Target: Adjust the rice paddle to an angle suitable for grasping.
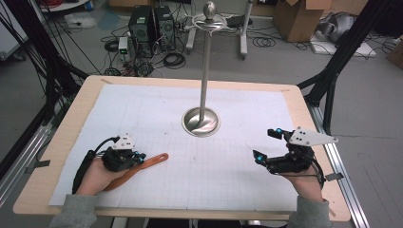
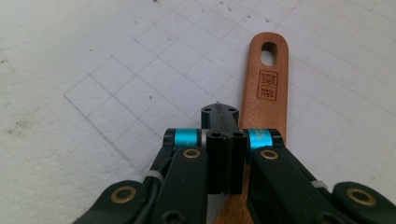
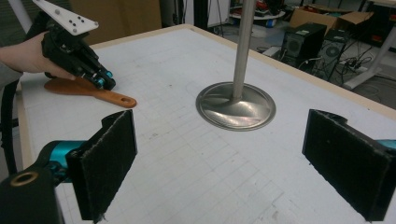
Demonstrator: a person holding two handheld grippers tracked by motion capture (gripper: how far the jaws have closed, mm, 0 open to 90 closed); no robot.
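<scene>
A flat wooden utensil (image 1: 153, 161) lies on the white gridded sheet at the front left, its handle with a hanging hole pointing right toward the middle. My left gripper (image 1: 138, 156) is shut and sits low over that handle; in the left gripper view the pressed-together jaws (image 2: 219, 116) show nothing between them and the handle (image 2: 267, 88) passes under their right side. The right gripper view shows the left gripper (image 3: 105, 82) resting at the utensil (image 3: 109, 96). My right gripper (image 1: 266, 144) hovers at the front right, wide open and empty (image 3: 229, 163).
A tall metal stand (image 1: 201, 122) with a round dish base rises from the middle of the table (image 1: 71, 123), hooks and a knob at its top (image 1: 209, 19). Its base (image 3: 236, 105) lies ahead of the right gripper. Computers, cables and boxes sit on the floor beyond.
</scene>
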